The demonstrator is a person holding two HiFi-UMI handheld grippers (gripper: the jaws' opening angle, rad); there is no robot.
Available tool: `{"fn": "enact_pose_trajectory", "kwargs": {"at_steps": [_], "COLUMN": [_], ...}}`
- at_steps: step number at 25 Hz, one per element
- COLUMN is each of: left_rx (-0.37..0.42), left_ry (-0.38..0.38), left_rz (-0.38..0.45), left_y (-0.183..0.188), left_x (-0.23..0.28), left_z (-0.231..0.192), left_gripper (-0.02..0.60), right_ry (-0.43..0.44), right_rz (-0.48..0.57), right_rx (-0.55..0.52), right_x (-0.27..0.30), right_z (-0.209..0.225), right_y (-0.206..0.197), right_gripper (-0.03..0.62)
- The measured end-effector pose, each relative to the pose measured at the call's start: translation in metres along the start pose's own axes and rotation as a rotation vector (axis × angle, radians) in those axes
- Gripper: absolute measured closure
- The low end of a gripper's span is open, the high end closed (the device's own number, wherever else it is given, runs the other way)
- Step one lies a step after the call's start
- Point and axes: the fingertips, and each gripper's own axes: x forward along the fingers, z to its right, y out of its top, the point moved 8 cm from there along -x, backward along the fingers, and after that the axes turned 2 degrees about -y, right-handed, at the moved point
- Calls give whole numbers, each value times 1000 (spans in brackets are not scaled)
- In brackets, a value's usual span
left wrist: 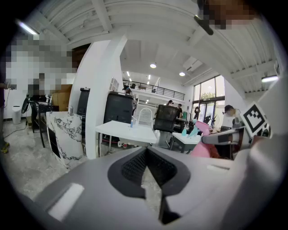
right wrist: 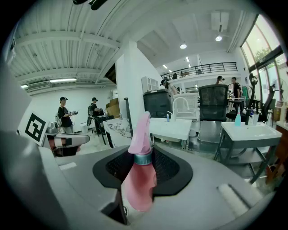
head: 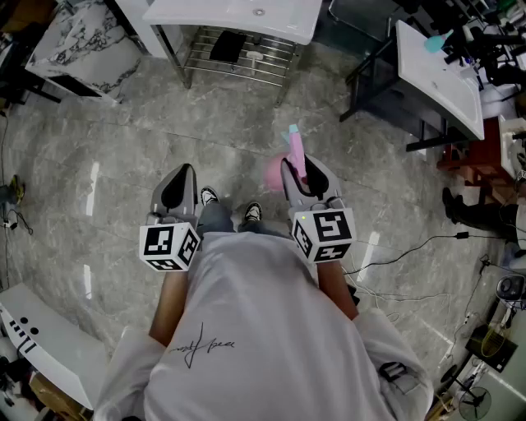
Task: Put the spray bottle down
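Occlusion notes first. From the head view, most of the pink spray bottle (right wrist: 138,184) sits behind the right gripper (right wrist: 143,155). Only its trigger head and a pale teal nozzle tip stick out past the jaws, with a slice of the pink body to one side. In the right gripper view the bottle's base is cut off by the gripper's own grey housing.

Right gripper: jaws closed on the bottle, with the black ribbed pads pressing at the teal collar (right wrist: 144,158) just under the trigger head. The bottle is carried in the air above the grey tiled floor (head: 123,164), leaning slightly and resting on nothing.

Left gripper (left wrist: 146,155): the pads meet at their tips with nothing between them. A thin wedge of floor shows behind that point.

The person's shoes (head: 209,196) peek out between the two grippers; the legs are mostly hidden by the white T-shirt (head: 246,329).

Writing: a dark handwritten-style script (head: 201,345) on the shirt, too small to read. Each marker cube (head: 170,245) carries black-and-white square patterns, no text. No label can be made out on the bottle.

Surroundings: a white table (head: 246,15) stands ahead, its far side cropped by the frame, with a wire shelf (head: 242,53) under it.
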Motion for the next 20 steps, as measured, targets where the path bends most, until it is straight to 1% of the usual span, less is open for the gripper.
{"fn": "enact_pose_trajectory", "kwargs": {"at_steps": [9,13,16,20], "left_rx": [0,6,-14,-66], "left_ry": [-10,-2,5,12], "left_rz": [-4,-14,-29,-54], "left_y": [-7,-8,-12,-20], "left_x": [-8,-14,-14,-13], "left_z": [14,14,11,6], "left_gripper": [543,543,543,542], "right_ry": [23,45,49,47], "right_rz": [0,-6,-12,-25], "right_rx": [-12,32,53,50], "right_x": [-9,-10,-6,4], "right_z": [-2,-4,-4,-2], "right_y": [-13,-19,-22,-21], "right_gripper": [470,470,468,468]}}
